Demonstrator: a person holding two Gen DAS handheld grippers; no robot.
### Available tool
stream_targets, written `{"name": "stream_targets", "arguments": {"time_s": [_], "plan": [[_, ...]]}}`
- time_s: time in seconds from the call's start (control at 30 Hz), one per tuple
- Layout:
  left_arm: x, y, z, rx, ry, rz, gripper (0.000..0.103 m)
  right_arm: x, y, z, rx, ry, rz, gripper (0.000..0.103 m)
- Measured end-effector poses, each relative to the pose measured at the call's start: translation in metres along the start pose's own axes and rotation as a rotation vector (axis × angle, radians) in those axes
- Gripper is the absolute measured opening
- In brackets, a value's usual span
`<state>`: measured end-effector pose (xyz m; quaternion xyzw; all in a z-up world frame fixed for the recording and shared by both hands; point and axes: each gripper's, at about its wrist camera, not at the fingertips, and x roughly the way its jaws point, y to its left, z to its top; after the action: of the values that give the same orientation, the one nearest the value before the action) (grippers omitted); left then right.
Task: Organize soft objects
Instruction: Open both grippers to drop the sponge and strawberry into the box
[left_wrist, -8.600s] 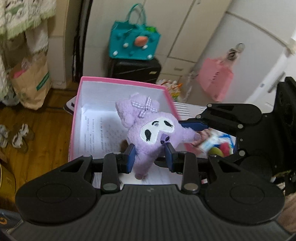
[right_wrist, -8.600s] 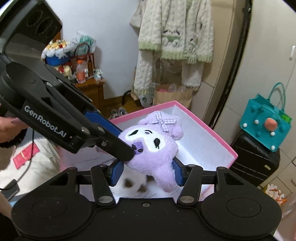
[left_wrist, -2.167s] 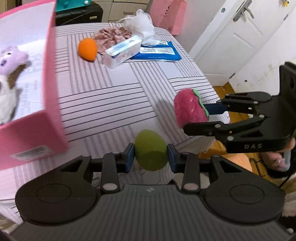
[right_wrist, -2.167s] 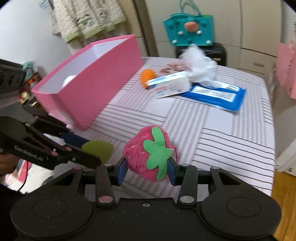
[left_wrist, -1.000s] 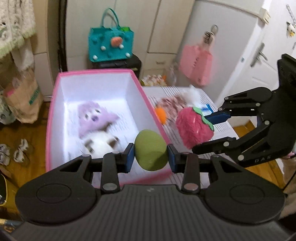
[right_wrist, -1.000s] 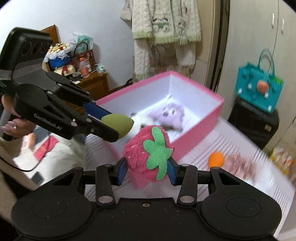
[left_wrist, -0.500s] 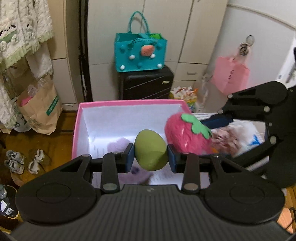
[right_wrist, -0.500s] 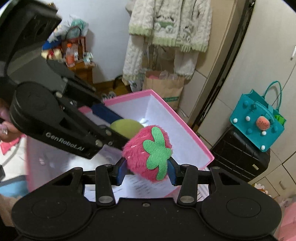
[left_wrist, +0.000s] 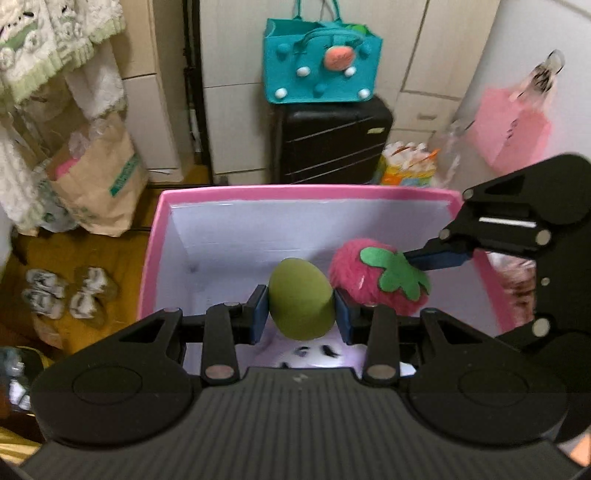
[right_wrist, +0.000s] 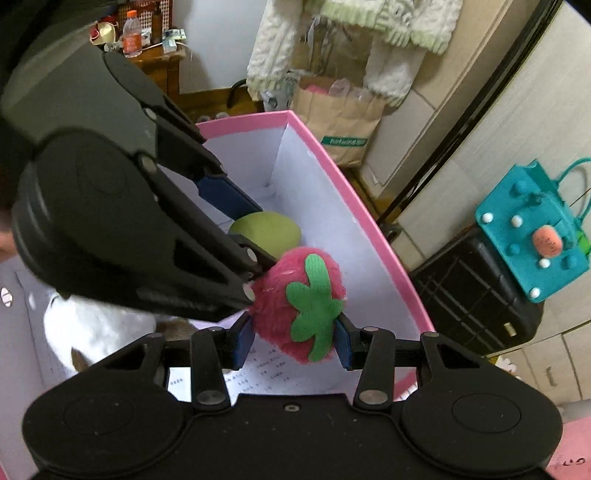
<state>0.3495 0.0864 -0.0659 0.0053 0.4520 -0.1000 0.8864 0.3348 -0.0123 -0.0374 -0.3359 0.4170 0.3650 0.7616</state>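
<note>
My left gripper (left_wrist: 300, 308) is shut on a green egg-shaped sponge (left_wrist: 300, 297), held over the inside of the pink box (left_wrist: 295, 192). My right gripper (right_wrist: 293, 338) is shut on a fuzzy pink plush strawberry (right_wrist: 301, 302) with a green leaf, also above the box interior (right_wrist: 317, 229). The strawberry (left_wrist: 376, 282) hangs just right of the sponge, nearly touching it. In the right wrist view the sponge (right_wrist: 264, 234) shows behind the left gripper's arm. A purple plush toy (left_wrist: 314, 356) lies on the box floor under the sponge, mostly hidden. A white plush (right_wrist: 92, 328) lies there too.
Printed paper (right_wrist: 266, 373) lines the box floor. Behind the box stand a black suitcase (left_wrist: 332, 144) with a teal bag (left_wrist: 321, 62) on top, a brown paper bag (left_wrist: 99, 181) and a pink bag (left_wrist: 509, 129). Shoes (left_wrist: 62, 295) lie on the wooden floor at left.
Both grippers have moved forward and down over the pink box, each still holding its object. The box now fills more of both views, and the purple plush has slipped under the left gripper.
</note>
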Motion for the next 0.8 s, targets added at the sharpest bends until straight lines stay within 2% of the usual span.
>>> {"name": "stream_targets", "arguments": {"time_s": [0.2, 0.23, 0.3, 0.37, 0.5, 0.6, 0.7, 0.8], "plan": [[0.009, 0.005, -0.001, -0.004, -0.005, 0.032, 0.038, 0.019, 0.001, 0.008, -0.008, 0.048, 0.0, 0.049], [0.01, 0.005, -0.001, -0.008, -0.012, 0.03, 0.038, 0.021, 0.002, 0.007, -0.012, 0.05, -0.004, 0.051], [0.011, 0.005, -0.002, -0.011, -0.017, 0.016, 0.045, 0.026, 0.001, 0.005, -0.007, 0.058, -0.016, 0.059], [0.009, 0.003, -0.001, 0.0, -0.022, 0.003, 0.05, 0.029, -0.001, 0.005, 0.007, 0.053, -0.028, 0.063], [-0.005, 0.002, -0.003, 0.022, -0.058, -0.02, 0.054, 0.017, -0.005, -0.002, 0.039, -0.003, -0.023, 0.065], [-0.019, 0.003, -0.007, 0.038, -0.044, -0.038, 0.055, -0.003, -0.006, -0.012, 0.085, -0.071, -0.023, 0.065], [-0.035, 0.0, -0.014, 0.073, -0.068, -0.024, 0.056, -0.027, -0.004, -0.029, 0.149, -0.161, -0.005, 0.065], [-0.051, -0.005, -0.022, 0.098, -0.089, 0.008, 0.056, -0.046, 0.003, -0.04, 0.181, -0.213, -0.01, 0.065]]}}
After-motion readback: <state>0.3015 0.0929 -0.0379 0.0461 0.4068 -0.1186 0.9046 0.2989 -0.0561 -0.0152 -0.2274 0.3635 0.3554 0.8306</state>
